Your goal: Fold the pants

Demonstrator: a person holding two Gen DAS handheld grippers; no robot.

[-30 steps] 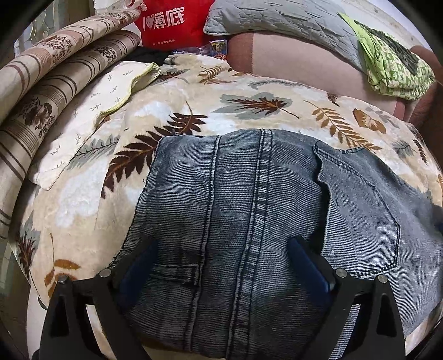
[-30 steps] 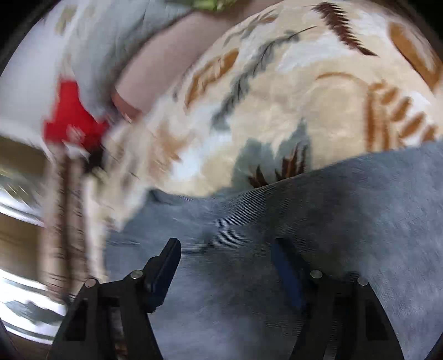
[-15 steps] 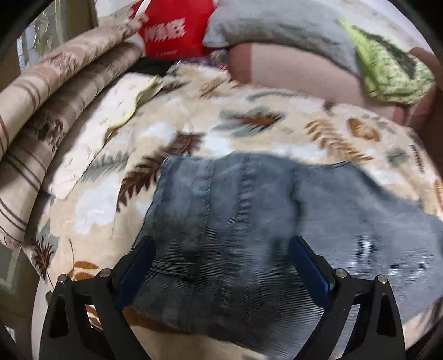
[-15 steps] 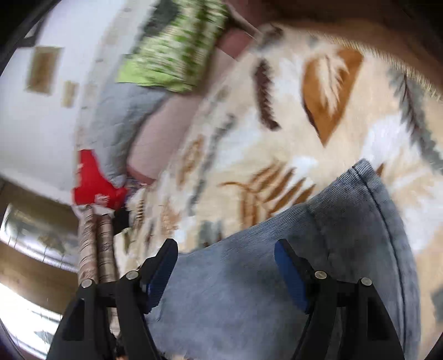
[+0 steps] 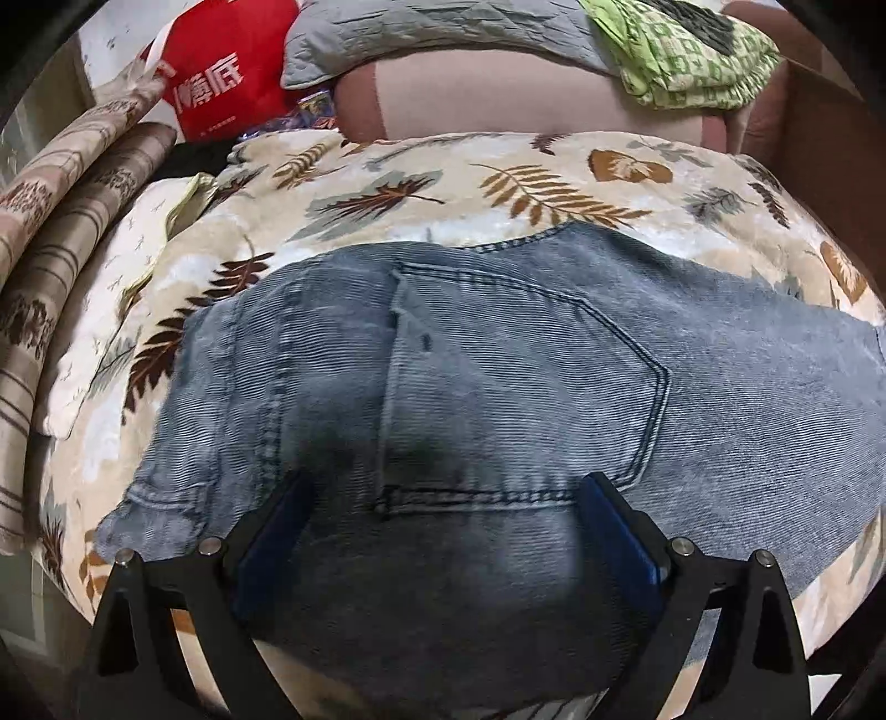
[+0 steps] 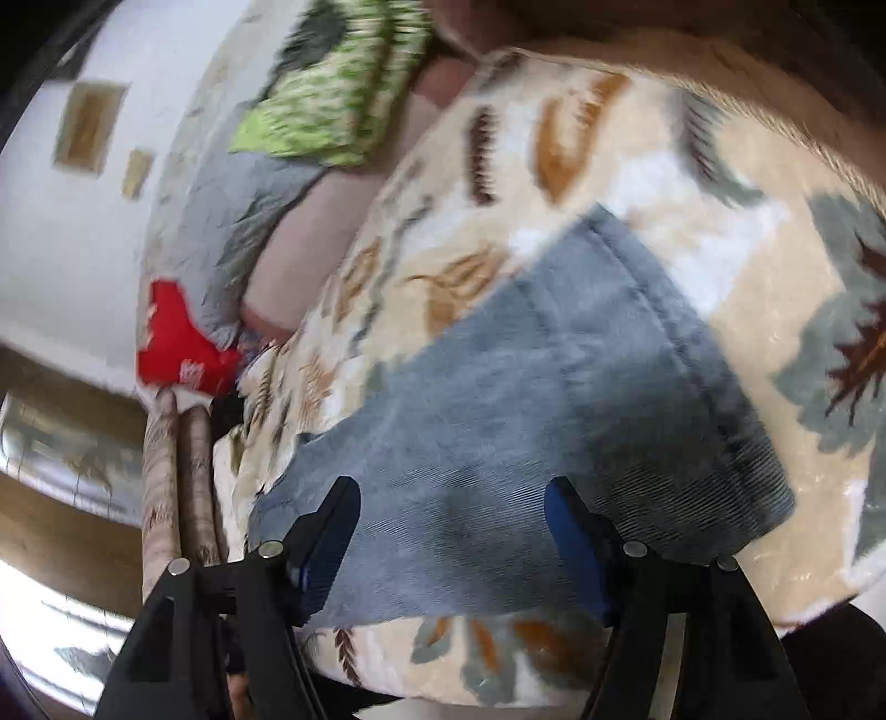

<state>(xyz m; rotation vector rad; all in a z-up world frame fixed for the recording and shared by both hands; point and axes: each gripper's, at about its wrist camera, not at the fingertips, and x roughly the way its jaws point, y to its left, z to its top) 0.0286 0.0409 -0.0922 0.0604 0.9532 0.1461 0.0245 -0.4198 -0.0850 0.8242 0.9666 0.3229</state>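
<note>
While both cameras look down at the bed, I see the pants (image 5: 498, 399), grey-blue denim, lying flat on the leaf-print blanket (image 5: 554, 183) and filling the centre and lower half of the left wrist view. A back pocket (image 5: 526, 387) faces up at centre frame, with a stitched seam running down just left of it.

The left gripper (image 5: 443, 531) sits at the bottom of its frame. Its jaws stand wide apart over the denim, the blue pads not pinching any fabric that I can see.

In the right wrist view, which is blurred, the pants (image 6: 554, 399) run from lower centre toward the upper right and end in a hemmed edge lying on the blanket (image 6: 747, 277). The right gripper (image 6: 451, 531) is at the bottom of that frame; its jaws are closing, yet a clear gap remains, with denim showing between them but not clamped.

At the upper left of the left wrist view there is a red bag (image 5: 221, 72). A grey pillow (image 5: 432, 33) lies at top centre and a green patterned cloth (image 5: 686, 55) at the upper right.
</note>
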